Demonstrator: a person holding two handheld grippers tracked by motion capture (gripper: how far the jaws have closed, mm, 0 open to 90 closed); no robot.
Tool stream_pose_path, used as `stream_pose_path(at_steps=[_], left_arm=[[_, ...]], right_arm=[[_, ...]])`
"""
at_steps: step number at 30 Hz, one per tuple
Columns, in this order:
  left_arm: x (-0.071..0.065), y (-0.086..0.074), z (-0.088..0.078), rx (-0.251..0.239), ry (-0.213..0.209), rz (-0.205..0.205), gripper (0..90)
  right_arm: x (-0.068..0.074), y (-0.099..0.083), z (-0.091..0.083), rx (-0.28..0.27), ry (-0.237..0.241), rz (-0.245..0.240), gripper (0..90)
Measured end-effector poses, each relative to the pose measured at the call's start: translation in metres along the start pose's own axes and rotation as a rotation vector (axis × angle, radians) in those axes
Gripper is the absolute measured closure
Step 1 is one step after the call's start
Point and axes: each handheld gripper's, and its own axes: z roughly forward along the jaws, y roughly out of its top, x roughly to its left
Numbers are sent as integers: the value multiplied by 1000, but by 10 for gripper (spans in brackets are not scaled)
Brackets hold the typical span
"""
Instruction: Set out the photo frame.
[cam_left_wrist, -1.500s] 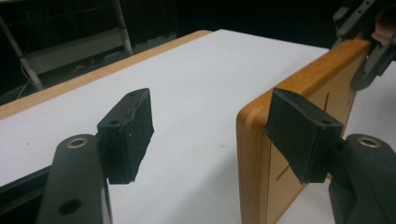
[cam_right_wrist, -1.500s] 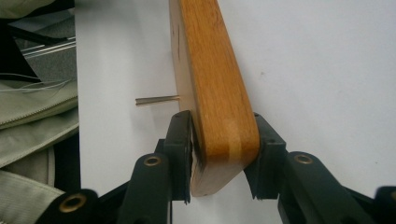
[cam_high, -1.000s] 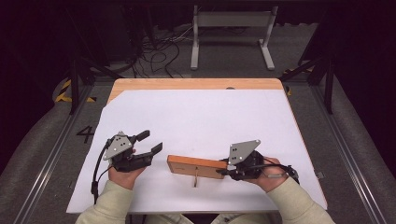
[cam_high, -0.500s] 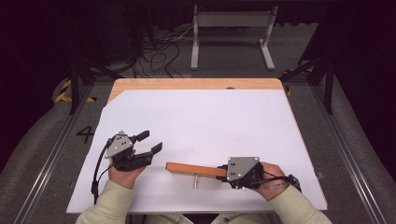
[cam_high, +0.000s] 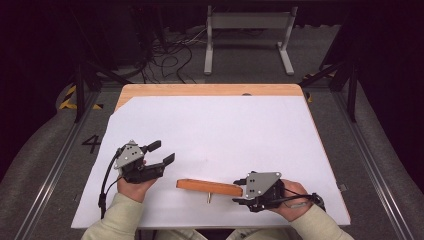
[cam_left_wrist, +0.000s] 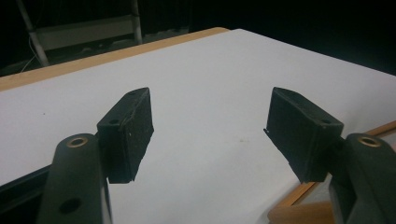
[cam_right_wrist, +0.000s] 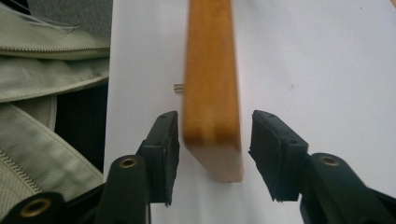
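— Two tongs in our hands, one wooden block (cam_high: 209, 186) on the white sheet (cam_high: 225, 130). Where does the block lie?

— Flat near our edge of the table (cam_high: 210, 90), its long side running across, between our hands. A small metal pin (cam_high: 208, 198) sticks out of its near side and rests on the sheet.

— And the right gripper (cam_right_wrist: 212, 156)?

— Its jaws have just been opening. In the right gripper view the block's end sits between the pads (cam_right_wrist: 169, 144), with a sliver of daylight on each side, so we judge that we no longer squeeze it. The block lies on the sheet by its own weight.

— Why stay straddling the end, then?

— Probably so that we let go without nudging it; the jaws part just enough to clear the wood.

— The left gripper (cam_high: 159, 152)?

— Wide, with nothing between the pads. We hold it just off the block's left end, tilted toward the table's middle, apart from the wood. We guess it waits there to keep out of the way, or to take the free end next.

— Anything to watch?

— The pin. It could make the block rock.
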Motion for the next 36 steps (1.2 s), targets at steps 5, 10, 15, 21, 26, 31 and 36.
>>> stream_pose_path(at_steps=[5, 10, 15, 21, 26, 31, 36], left_arm=[[1, 0, 0, -5, -1, -1, 315], [1, 0, 1, -2, -1, -4, 315], [2, 0, 3, 8, 22, -2, 320], [7, -2, 5, 54, 81, -10, 356], [7, -2, 6, 55, 85, -10, 355], [8, -3, 6, 61, 90, -3, 360], [7, -3, 6, 60, 89, -6, 359]], right_arm=[[-3, -12, -8, -17, -15, 84, 457], [-3, -26, -10, 14, -6, 136, 562], [-1, -38, -5, 51, 29, 170, 755], [2, -48, 11, 58, 71, 207, 900], [4, -50, 23, 70, 84, 214, 900], [5, -49, 36, 79, 85, 246, 900], [-1, -50, 40, 36, 68, 310, 900]])
